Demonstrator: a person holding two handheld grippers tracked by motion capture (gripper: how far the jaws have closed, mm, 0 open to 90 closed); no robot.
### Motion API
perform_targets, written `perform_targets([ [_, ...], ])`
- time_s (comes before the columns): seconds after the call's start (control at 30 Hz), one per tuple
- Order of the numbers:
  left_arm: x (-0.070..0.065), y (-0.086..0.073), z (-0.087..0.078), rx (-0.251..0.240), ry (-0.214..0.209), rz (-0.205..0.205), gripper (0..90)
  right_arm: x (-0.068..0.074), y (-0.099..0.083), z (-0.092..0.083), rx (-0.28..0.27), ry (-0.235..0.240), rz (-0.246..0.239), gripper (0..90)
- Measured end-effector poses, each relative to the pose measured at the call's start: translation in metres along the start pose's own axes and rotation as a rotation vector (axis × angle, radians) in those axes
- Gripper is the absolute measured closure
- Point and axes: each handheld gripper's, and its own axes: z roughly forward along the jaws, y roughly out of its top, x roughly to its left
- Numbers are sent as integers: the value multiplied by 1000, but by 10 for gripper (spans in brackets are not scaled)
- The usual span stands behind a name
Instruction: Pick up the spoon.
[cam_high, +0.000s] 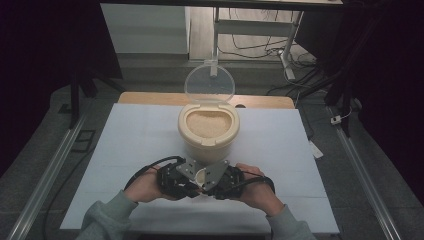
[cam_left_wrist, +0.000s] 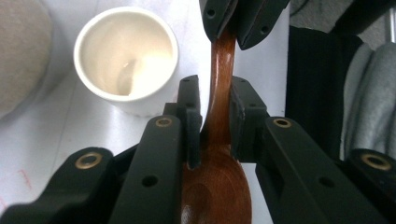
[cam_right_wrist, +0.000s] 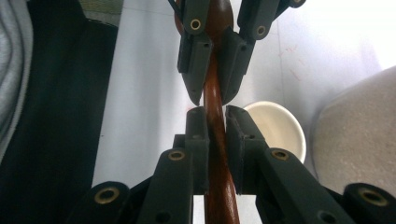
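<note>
Spoon (cam_left_wrist: 219, 140) is clamped by both grippers at 6 o'clock of the rice bin (cam_high: 208, 131), beside the cup (cam_left_wrist: 125, 56): left gripper (cam_left_wrist: 215, 100) shut near the bowl, right gripper (cam_right_wrist: 215, 126) shut on the handle. A handover is judged underway; next, one grip must be released before rice is scooped.

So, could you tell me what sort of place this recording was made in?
Probably a lab or recording room, not a kitchen: a white-covered table stands among metal floor rails and loose cables, with dark drapes at the sides and just a rice container set out.

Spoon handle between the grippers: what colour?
Glossy reddish-brown wood; the spoon shows best in the left gripper view.
</note>
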Motion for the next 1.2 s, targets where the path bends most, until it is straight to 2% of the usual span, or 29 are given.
perform_targets([
  [0.13, 0, -1, -2, -26, 25, -8, 763, -4, -4, -2, -49, -27, 31, 775],
  [0.23, 0, -2, -4, -45, 49, -19, 767, -8, -7, -8, -99, -60, 80, 727],
  [0.3, 2, -3, -6, -56, 60, -30, 769, -11, -10, -13, -143, -84, 129, 642],
  [0.43, 4, -5, -9, -80, 91, -51, 771, -17, -17, -26, -245, -168, 262, 523],
  [0.5, 4, -7, -11, -98, 105, -62, 772, -18, -23, -34, -307, -198, 323, 481],
  [0.63, 6, -9, -16, -135, 145, -87, 774, -17, -35, -46, -384, -270, 434, 437],
  [0.87, 7, -12, -18, -178, 197, -123, 776, -23, -60, -53, -463, -307, 608, 391],
  [0.93, 6, -13, -18, -187, 208, -125, 777, -23, -64, -51, -472, -314, 643, 370],
  [1.1, 5, -15, -22, -232, 233, -130, 779, -20, -69, -44, -487, -311, 717, 328],
  [1.2, 4, -16, -25, -264, 243, -132, 781, -19, -73, -40, -508, -282, 775, 314],
])
